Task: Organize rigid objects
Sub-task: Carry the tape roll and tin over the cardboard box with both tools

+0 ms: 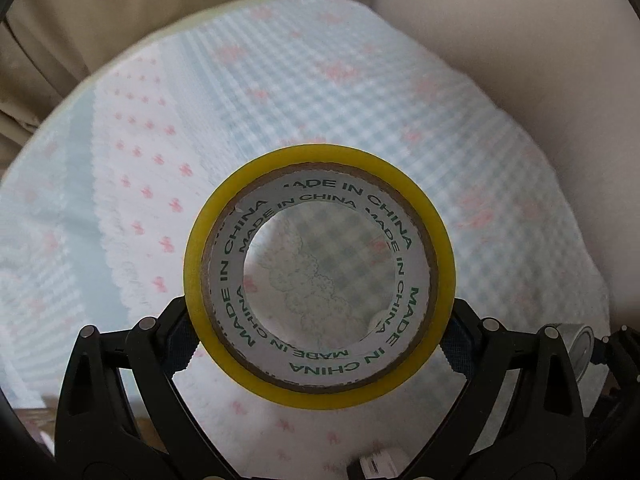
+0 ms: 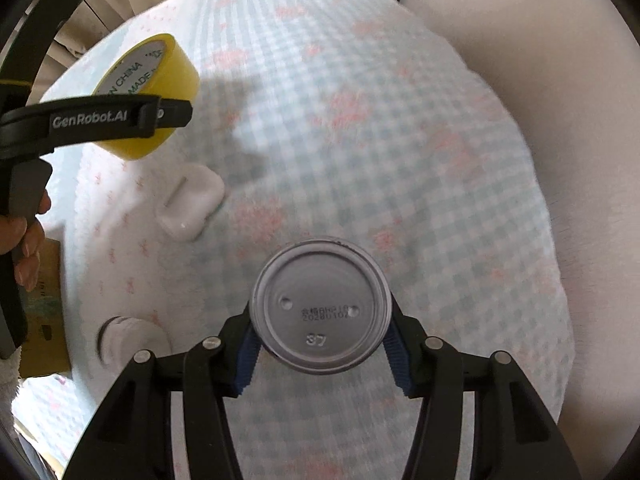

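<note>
My left gripper [image 1: 320, 336] is shut on a yellow tape roll [image 1: 320, 384] with a "MADE IN CHINA" core, held above the checked cloth. The roll also shows in the right wrist view [image 2: 160, 72], at the upper left, with the left gripper's finger [image 2: 120, 118] across it. My right gripper [image 2: 320, 344] is shut on a silver metal can [image 2: 320, 312], whose stamped bottom faces the camera. The can also shows at the right edge of the left wrist view [image 1: 582, 344].
A round table under a blue-and-white checked cloth [image 2: 400, 160] with pink flowers fills both views. On it lie a white plastic block [image 2: 192, 204] and a white round item [image 2: 128, 340]. A cardboard box [image 2: 42, 312] stands at the left. Beige curtains [image 1: 100, 20] hang behind.
</note>
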Demonstrator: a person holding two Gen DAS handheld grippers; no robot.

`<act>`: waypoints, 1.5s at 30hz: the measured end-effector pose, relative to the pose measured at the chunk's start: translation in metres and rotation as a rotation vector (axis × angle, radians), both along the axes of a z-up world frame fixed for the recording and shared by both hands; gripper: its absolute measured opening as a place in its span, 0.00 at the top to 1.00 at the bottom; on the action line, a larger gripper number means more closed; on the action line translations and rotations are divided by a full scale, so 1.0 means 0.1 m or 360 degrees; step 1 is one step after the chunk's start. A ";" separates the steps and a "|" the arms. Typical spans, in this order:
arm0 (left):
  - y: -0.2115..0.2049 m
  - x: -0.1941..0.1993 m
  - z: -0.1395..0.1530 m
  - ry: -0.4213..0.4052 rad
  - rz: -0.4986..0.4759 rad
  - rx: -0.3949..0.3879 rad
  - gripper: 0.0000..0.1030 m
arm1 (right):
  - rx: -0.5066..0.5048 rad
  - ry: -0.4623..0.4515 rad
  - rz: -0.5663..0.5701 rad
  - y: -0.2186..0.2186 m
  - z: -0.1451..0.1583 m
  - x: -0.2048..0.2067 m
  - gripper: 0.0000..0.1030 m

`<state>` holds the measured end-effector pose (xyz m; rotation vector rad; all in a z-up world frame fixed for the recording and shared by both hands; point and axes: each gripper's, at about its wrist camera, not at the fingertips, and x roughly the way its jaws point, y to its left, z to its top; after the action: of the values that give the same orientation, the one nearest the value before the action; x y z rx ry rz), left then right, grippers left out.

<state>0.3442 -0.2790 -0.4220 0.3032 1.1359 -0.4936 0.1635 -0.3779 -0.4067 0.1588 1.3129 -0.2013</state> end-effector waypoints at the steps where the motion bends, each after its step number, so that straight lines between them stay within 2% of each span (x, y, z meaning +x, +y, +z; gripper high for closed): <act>1: 0.02 -0.03 0.11 -0.0021 0.0003 -0.0006 0.06 | -0.0002 -0.0018 -0.0001 0.00 0.09 -0.02 0.51; 11: 0.36 -0.48 1.11 -0.0147 0.0139 -0.0087 0.06 | -0.0007 -0.0234 0.0071 0.25 1.20 -0.25 0.51; 15: 0.66 -0.71 1.47 -0.0200 0.0240 -0.0115 0.06 | -0.0001 -0.0320 0.0180 0.38 1.62 -0.34 0.51; 18: 1.02 -0.91 1.62 -0.0182 0.0341 -0.0128 0.06 | 0.0026 -0.0376 0.0283 0.52 1.77 -0.32 0.51; 24: 1.78 -1.29 1.78 -0.0192 0.0484 -0.0033 0.06 | 0.0123 -0.0436 0.0409 0.94 1.91 -0.30 0.51; 30: 2.63 -1.60 1.93 -0.0214 0.0643 -0.0025 0.06 | 0.0171 -0.0470 0.0569 1.60 2.06 -0.29 0.51; 33: 3.04 -1.68 2.00 -0.0183 0.0710 -0.0092 0.06 | 0.0176 -0.0497 0.0628 1.97 2.14 -0.29 0.51; 41: 3.88 -1.73 2.02 -0.0140 0.0651 -0.0129 0.06 | 0.0196 -0.0520 0.0593 2.79 2.38 -0.22 0.51; 45: 4.30 -1.69 1.85 -0.0060 0.0655 -0.0127 0.06 | 0.0193 -0.0499 0.0551 3.16 2.32 -0.15 0.51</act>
<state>0.1753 0.1507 -0.2368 0.0055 1.1033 -0.1676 0.1484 -0.0615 -0.1745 0.0601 1.0201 0.1924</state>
